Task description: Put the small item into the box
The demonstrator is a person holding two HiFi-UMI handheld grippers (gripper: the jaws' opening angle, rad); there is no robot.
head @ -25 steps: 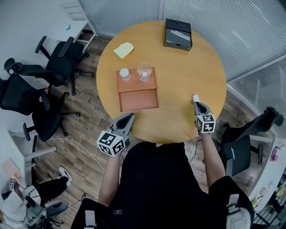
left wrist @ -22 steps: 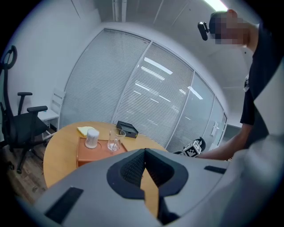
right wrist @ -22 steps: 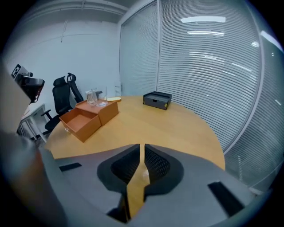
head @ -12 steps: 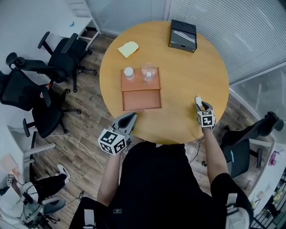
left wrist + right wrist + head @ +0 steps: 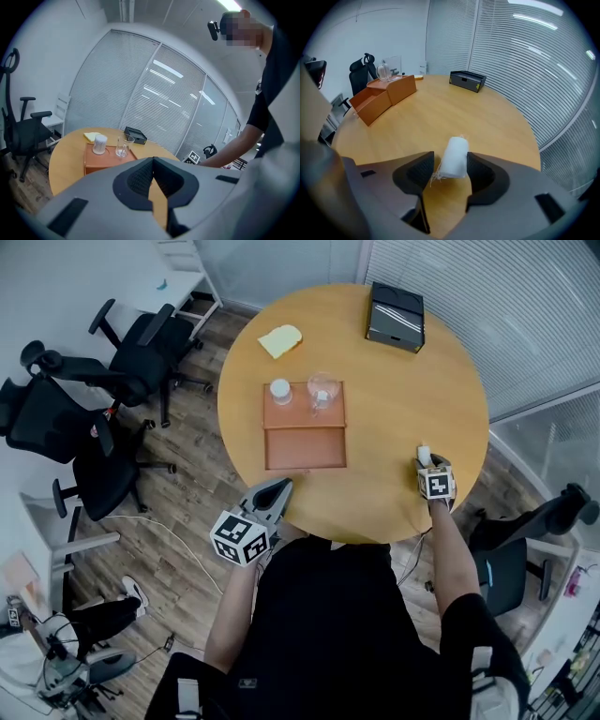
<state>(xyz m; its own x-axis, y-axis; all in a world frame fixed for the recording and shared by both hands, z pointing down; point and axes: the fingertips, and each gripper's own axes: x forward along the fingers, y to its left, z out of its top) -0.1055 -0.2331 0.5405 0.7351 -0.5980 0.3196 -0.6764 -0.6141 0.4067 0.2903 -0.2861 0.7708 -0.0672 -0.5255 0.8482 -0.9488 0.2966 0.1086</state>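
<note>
- Right now my right tool (image 5: pixel 450 161) is tipped steeply down at the counter (image 5: pixel 394 399). Its jaws have just been opening and stand wide apart.
- Between them lies the small white roll (image 5: pixel 454 157), flat on the wood. It looks to sit closer to the right-hand jaw than to the left one, and I judge that neither pad presses on it.
- Its long axis runs almost along the line my tool points, away from me and leaning a little to the right. The jaws therefore face its two long sides, and a frayed end with loose threads points back toward me.
- From my head view the roll sits near the counter's right edge, just beyond the right tool's tip.
- My left tool (image 5: pixel 152 161) has its jaws together with nothing between them, and it hangs level at the counter's near edge.
- The box (image 5: pixel 305 448) is the orange-brown one well off to the left of the roll, with its open compartment toward me.
- Its far half carries a white capped pot (image 5: pixel 280 390) and a glass (image 5: pixel 322 390).
- As I judge it, the right hand is the one at the roll, while the left hand is far nearer the box.
- So the coming move is a close across the roll's short width, then a carry left and slightly away into the open compartment.
</note>
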